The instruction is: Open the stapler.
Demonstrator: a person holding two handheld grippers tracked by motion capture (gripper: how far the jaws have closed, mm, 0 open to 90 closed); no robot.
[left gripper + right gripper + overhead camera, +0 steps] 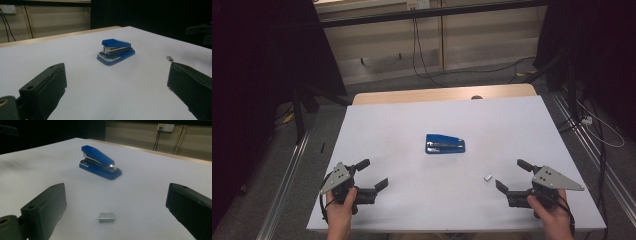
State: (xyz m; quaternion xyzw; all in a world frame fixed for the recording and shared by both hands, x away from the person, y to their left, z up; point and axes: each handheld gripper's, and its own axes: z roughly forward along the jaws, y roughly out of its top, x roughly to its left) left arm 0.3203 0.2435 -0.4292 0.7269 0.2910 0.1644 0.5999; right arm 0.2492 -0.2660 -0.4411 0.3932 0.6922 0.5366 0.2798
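A blue stapler [445, 144] lies at the middle of the white table; it also shows in the left gripper view [115, 51] and the right gripper view [100, 162]. A small block of silver staples [487, 176] [106, 217] [169, 58] rests on the table just ahead of my right gripper. My left gripper [373, 173] [115, 92] is held open near the front left edge, nothing between its jaws. My right gripper [513, 175] [115, 212] is open at the front right, jaws wide apart, with the staples lying a little in front of them.
The white table top [402, 120] has a wooden strip [412, 95] along its far edge. Black curtains stand at both sides, and cables [419, 55] hang down the back wall onto the grey floor. Metal rails [287, 175] run along the floor beside the table.
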